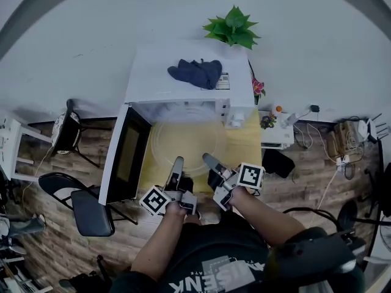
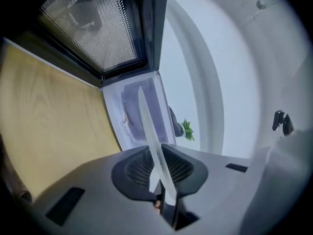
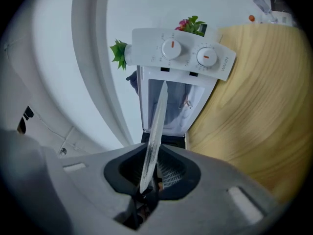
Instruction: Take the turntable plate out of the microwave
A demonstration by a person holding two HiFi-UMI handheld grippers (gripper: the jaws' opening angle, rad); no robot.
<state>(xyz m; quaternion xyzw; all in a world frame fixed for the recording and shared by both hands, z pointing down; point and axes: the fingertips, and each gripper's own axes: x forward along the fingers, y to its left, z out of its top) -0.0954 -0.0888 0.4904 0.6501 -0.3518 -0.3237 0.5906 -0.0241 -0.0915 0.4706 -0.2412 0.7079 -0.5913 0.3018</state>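
A: Where is the clear round glass turntable plate (image 1: 186, 140) found?

B: It is held level just in front of the white microwave (image 1: 153, 72), above the light wooden table (image 1: 244, 145) on which the microwave stands. Its far rim lies close to the microwave's mouth. Whether it is fully clear of the mouth cannot be told.

A: How is it gripped?

B: The rim farthest from the microwave is clamped twice. The left gripper (image 1: 178, 162) and the right gripper (image 1: 208, 159) are each closed on the glass, side by side. Two grips are judged to be used because the plate is wide, thin and smooth, and a single pinch at the rim would let it tip.

A: Why is the black-windowed door (image 1: 127, 154) swung out to the microwave's left?

B: The opening is thereby left free, so the plate can be drawn straight out.

A: What is given by the gripper views that the head view lacks?

B: There the plate is seen edge-on, pressed between each gripper's jaws, so both grips are confirmed. The white control panel with two dials (image 3: 188, 53) is shown only in the right gripper view. The plate's whole round outline is shown only in the head view.
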